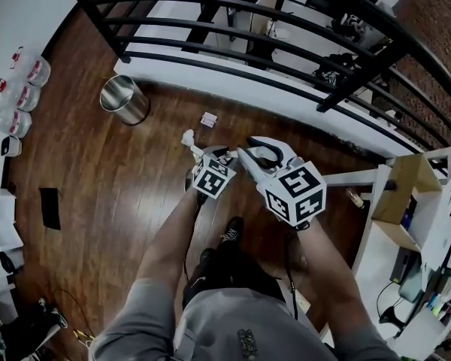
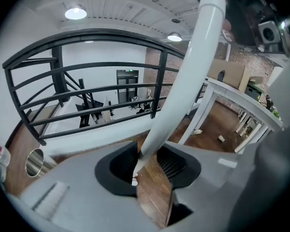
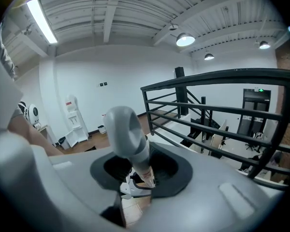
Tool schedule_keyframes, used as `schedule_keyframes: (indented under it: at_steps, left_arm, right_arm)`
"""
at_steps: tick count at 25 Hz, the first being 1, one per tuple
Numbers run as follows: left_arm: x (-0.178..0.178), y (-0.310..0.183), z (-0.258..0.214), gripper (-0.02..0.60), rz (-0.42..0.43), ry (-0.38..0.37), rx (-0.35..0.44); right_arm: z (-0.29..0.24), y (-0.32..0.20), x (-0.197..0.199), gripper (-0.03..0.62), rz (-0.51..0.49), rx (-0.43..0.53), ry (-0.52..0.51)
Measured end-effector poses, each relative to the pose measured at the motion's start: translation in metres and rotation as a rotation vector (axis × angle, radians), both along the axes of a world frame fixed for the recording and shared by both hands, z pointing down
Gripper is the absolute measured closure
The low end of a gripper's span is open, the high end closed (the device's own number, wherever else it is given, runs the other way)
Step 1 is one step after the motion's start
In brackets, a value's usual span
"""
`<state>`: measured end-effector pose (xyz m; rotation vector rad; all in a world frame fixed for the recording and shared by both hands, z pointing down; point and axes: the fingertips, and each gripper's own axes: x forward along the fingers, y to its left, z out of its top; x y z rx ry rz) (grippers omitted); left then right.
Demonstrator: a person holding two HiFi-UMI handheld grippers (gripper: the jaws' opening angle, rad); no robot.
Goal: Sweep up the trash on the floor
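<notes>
Setting: a person stands on a dark wooden floor (image 1: 120, 186) beside a black metal railing (image 1: 248, 28), a gripper in each hand.
Left gripper (image 2: 150, 173): clamped on the thin end of a white pole (image 2: 183, 91), which rises slantwise out of the jaws toward the upper right of the left gripper view.
Right gripper (image 3: 135, 178): clenched on a grey handle (image 3: 125, 129) that ends in a loop, which stands upright out of the jaws. The same loop shows in the head view just ahead of this gripper's marker cube.
Grippers together: side by side in front of the person's body, close to each other, above the floor.
Trash: a small pale scrap (image 1: 208, 119) lies on the floor just ahead of the left gripper, between it and the foot of the railing. A second small piece (image 1: 353, 198) lies near the leg of a white table at the right.
Bin: a shiny steel waste bin (image 1: 124, 100) stands on the floor to the left of the scrap, apart from it.
Left edge: several large water bottles (image 1: 19, 89) stand along the wall, and a flat black item (image 1: 50, 207) lies on the floor.
Right edge: white shelving (image 1: 406, 224) holding assorted items.
Below the grippers: the person's dark shoe (image 1: 229, 232).
</notes>
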<state>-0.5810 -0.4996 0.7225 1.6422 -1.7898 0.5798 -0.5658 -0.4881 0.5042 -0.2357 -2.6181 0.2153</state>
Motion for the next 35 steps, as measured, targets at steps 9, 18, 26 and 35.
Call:
schedule_keyframes:
  at_steps: [9, 18, 26, 35]
  left_arm:
    - [0.014, -0.010, -0.042, 0.457, 0.096, -0.031, -0.012]
    - [-0.024, 0.002, -0.024, 0.457, 0.258, -0.078, -0.107]
    - [-0.053, -0.010, 0.027, 0.456, 0.483, -0.006, -0.148]
    - [-0.020, -0.044, 0.014, 0.457, 0.771, 0.005, -0.141]
  right_arm:
    - [-0.041, -0.026, 0.015, 0.500, 0.047, -0.075, -0.070]
    - [-0.017, -0.036, -0.007, 0.500, 0.229, -0.200, -0.067]
    - [0.034, -0.047, -0.046, 0.500, 0.449, -0.210, 0.035]
    - [0.024, -0.079, -0.016, 0.499, 0.709, -0.232, 0.050]
